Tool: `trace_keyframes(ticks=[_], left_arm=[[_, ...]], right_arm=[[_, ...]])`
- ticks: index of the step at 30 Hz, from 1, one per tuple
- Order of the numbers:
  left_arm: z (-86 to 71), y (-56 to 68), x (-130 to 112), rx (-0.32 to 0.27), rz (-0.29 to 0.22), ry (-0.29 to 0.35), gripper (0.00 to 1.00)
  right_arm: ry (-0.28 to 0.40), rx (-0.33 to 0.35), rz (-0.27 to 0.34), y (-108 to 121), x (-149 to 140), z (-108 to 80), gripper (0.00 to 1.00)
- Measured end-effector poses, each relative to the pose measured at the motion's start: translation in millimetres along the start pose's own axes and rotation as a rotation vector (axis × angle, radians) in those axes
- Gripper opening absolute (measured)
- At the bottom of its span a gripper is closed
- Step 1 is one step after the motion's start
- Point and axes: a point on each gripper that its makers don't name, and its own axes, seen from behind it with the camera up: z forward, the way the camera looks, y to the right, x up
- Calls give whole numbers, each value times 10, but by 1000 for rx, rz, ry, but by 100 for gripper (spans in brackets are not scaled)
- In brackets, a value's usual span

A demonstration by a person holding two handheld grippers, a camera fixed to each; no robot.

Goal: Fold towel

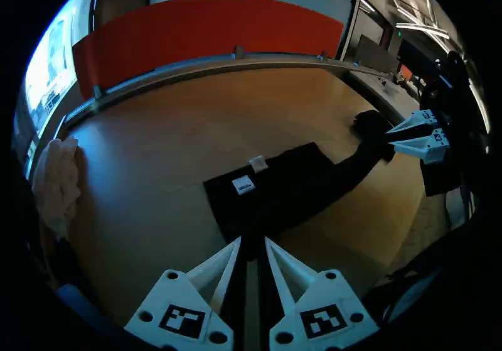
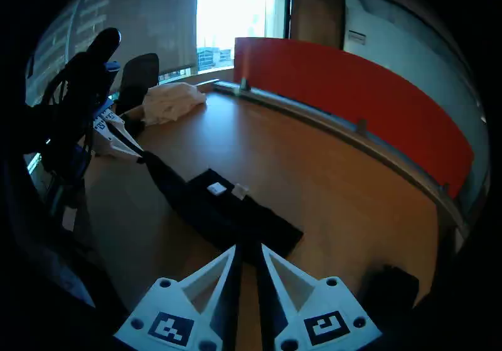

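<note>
A black towel [image 1: 282, 188] with two white tags [image 1: 243, 185] lies on the wooden table [image 1: 176, 137], one end stretched and lifted off the surface. My left gripper [image 1: 252, 245] is shut on the towel's near edge. At the right, my right gripper [image 1: 401, 139] pinches the raised far corner. In the right gripper view the same towel [image 2: 232, 216] runs away from my right gripper [image 2: 250, 250], which is shut on its near corner. At the far left my left gripper [image 2: 135, 150] holds the other stretched end.
A pale crumpled cloth [image 1: 56, 181] [image 2: 169, 103] sits at one end of the table. A red partition [image 1: 207, 34] [image 2: 351, 93] lines the far edge. A black chair [image 2: 138, 78] stands by the window. A dark object [image 2: 389, 285] rests near the table's corner.
</note>
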Motion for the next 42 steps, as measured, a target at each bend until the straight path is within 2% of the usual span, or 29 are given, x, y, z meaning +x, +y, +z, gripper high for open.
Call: trace_keyframes(ticks=[11, 20, 33, 37, 39, 41, 42], left_arm=[[382, -203, 18, 9, -14, -40, 10], [590, -273, 21, 9, -2, -58, 10], [1003, -384, -24, 22, 28, -83, 11], [1105, -415, -58, 34, 35, -87, 13], [1153, -438, -69, 43, 36, -88, 17], [1194, -474, -71, 55, 36, -90, 27], [1215, -499, -69, 63, 36, -90, 27]], right_arm=[[-29, -7, 29, 203, -86, 375, 14], [-58, -4, 42, 288, -179, 555, 14], [-114, -13, 59, 427, -407, 841, 14], [-128, -20, 69, 445, -488, 927, 14], [-133, -26, 78, 459, -519, 969, 14], [-135, -33, 88, 478, -538, 1006, 14], [-137, -37, 95, 491, -547, 1025, 14]])
